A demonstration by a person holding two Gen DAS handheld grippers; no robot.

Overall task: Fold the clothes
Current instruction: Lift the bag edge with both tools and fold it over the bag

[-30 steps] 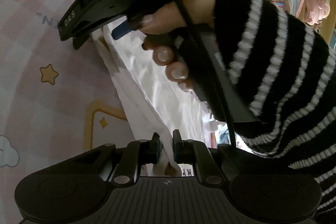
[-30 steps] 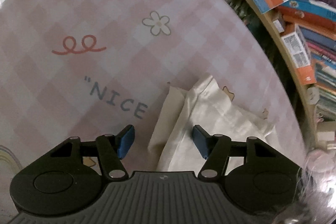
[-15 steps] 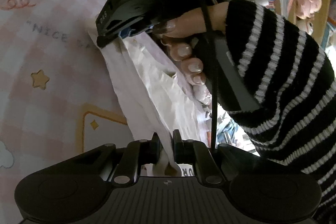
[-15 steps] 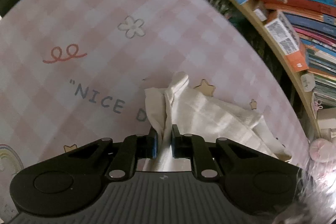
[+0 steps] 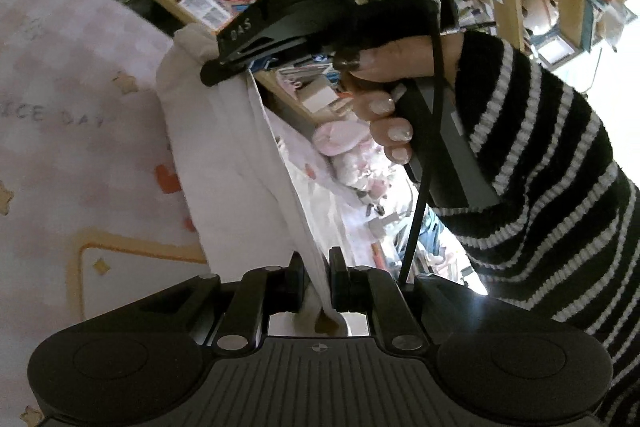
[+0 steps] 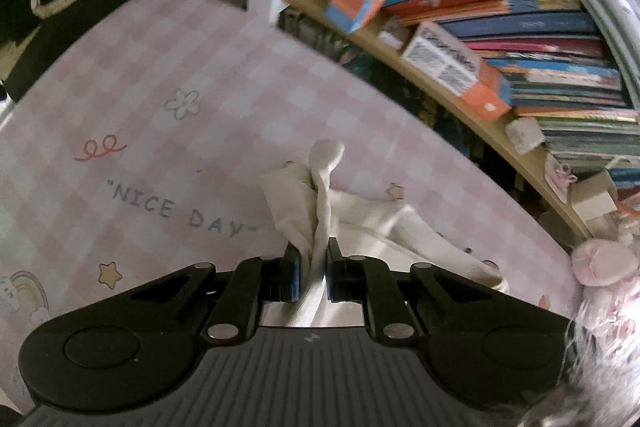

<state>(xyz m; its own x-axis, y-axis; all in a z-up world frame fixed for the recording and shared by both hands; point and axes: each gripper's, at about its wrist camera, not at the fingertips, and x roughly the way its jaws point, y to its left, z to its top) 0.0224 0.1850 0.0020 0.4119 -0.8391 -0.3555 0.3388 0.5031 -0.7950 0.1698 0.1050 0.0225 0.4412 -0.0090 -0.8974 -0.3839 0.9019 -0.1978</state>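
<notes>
A: What is seen from the left wrist?
B: The white cloth (image 5: 240, 163) is pinched by the left gripper (image 5: 316, 279) and lifted off the pink mat (image 5: 80, 131).

A: And from the right wrist?
B: Another corner is clamped by the right gripper (image 6: 312, 273). No neat fold is made yet, it seems.

Soft matt cloth garment (image 6: 320, 203); checked fabric mat (image 6: 224, 75) beneath.
</notes>
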